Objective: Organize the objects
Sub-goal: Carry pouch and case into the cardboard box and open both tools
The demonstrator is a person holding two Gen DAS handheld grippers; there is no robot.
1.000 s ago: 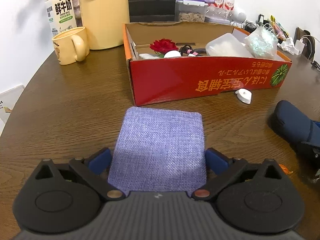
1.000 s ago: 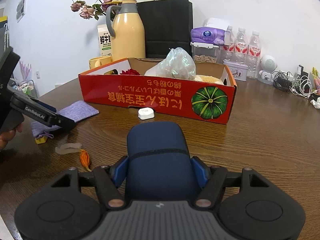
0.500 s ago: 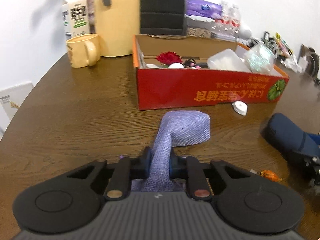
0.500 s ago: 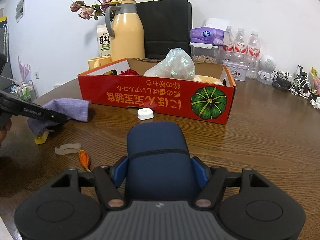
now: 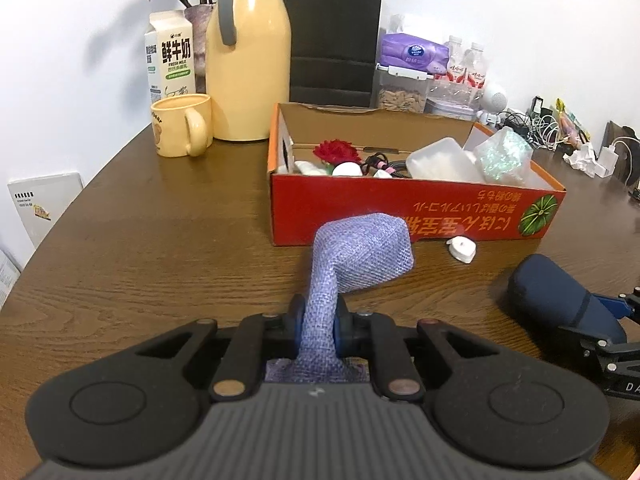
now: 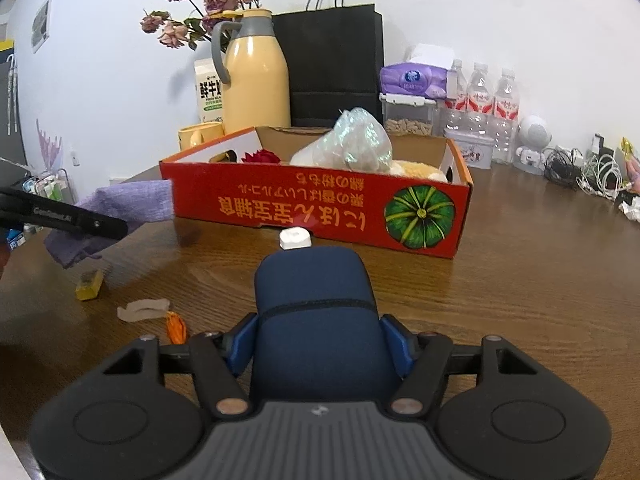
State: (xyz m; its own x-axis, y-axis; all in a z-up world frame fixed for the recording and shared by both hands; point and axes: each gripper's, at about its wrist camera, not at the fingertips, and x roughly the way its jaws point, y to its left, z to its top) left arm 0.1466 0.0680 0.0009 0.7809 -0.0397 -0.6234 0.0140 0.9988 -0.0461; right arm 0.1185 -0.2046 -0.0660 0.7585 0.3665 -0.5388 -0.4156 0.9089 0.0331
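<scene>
A purple woven cloth pouch hangs bunched in my left gripper, which is shut on its near end and holds it off the table, in front of the red cardboard box. From the right wrist view the pouch is beside the box's left corner. My right gripper has a navy blue case between its pads; the jaws are closing on it and the pads touch its sides. The case rests on the table. A small white item lies just beyond it, against the box.
The box holds a red flower, a crinkled plastic bag and other items. A yellow thermos, mug and milk carton stand at the back left. A yellow block, beige strip and orange scrap lie at the left.
My left gripper closed on the flat purple pouch, squeezing it into a bunch, then lifted it off the table toward the box. The right gripper and navy case stayed in place.
</scene>
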